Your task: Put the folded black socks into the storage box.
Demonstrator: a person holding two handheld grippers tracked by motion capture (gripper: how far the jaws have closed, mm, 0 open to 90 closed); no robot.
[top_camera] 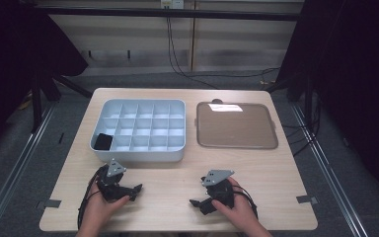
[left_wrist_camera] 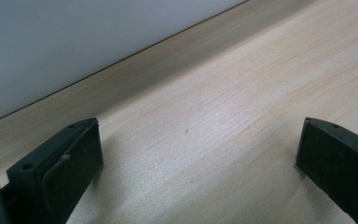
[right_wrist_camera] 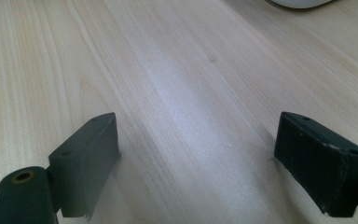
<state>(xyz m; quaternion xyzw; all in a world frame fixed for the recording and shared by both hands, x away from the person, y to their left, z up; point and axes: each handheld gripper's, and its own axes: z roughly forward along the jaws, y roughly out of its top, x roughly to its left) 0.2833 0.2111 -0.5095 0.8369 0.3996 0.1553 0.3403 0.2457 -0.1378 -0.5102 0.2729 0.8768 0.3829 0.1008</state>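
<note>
A pale compartment box [top_camera: 138,155] stands on the wooden table, and a black item [top_camera: 102,142] lies in its front-left cell. My left gripper [top_camera: 137,189] rests on the table just in front of the box, jaws pointing right. In the left gripper view the left gripper [left_wrist_camera: 198,135] is open over bare wood, with the box's white wall [left_wrist_camera: 51,46] close behind. My right gripper [top_camera: 196,202] lies near the front edge, jaws pointing left. The right gripper view shows the right gripper [right_wrist_camera: 198,126] open, nothing between its jaws.
A flat brown tray [top_camera: 237,126] sits to the right of the box. The box's other cells look bare. A white rounded edge [right_wrist_camera: 298,2] shows at the top of the right gripper view. Tape marks [top_camera: 307,199] sit at the table's front corners.
</note>
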